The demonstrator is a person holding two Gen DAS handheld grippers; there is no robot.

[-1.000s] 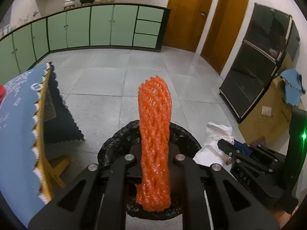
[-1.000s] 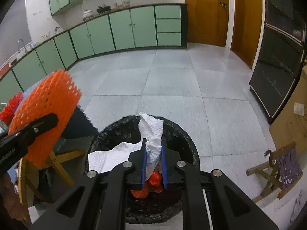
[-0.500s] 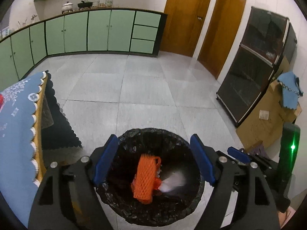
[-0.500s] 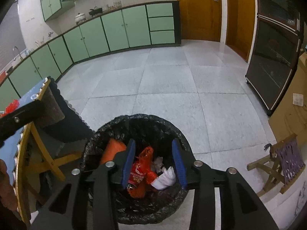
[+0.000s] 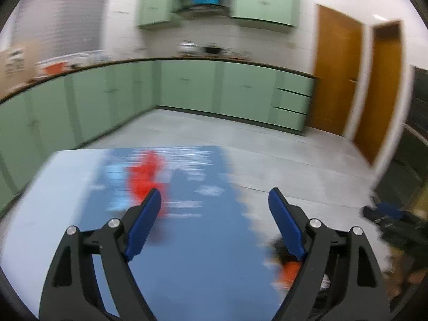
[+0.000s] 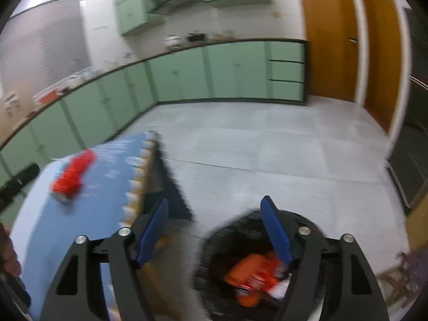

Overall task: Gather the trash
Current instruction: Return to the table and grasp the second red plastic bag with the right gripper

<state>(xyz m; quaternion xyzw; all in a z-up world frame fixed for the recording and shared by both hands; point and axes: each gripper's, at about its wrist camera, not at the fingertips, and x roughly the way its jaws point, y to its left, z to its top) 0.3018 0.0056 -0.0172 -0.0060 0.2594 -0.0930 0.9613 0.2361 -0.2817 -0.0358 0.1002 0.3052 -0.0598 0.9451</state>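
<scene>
A blurred kitchen is seen in both views, with a long run of green cabinets (image 5: pixel 187 85) along the far wall and a pale tiled floor (image 6: pixel 267 155) in front of them. Two wooden doors (image 6: pixel 329 34) are seen at the right.

A table covered by a blue cloth (image 5: pixel 200 254) is spread below the left gripper (image 5: pixel 214 203); in the right wrist view the same cloth (image 6: pixel 112 176) is seen at the left, its scalloped edge hanging beside the floor.

A black-lined bin (image 6: pixel 227 240) is found on the floor just beside the table, under the right gripper (image 6: pixel 214 208). Orange and red trash (image 6: pixel 248 272) is piled inside it, with a scrap of white paper at the lower right. In the left wrist view only a smeared dark edge and an orange patch (image 5: pixel 289 270) are made out behind the right finger.

A red piece of trash (image 5: pixel 147 176) is left lying on the cloth, ahead of the left gripper's left finger; it is seen again in the right wrist view (image 6: pixel 73 176), well apart from the bin.

Both grippers are held wide apart, nothing between the blue pads (image 5: pixel 144 219).
</scene>
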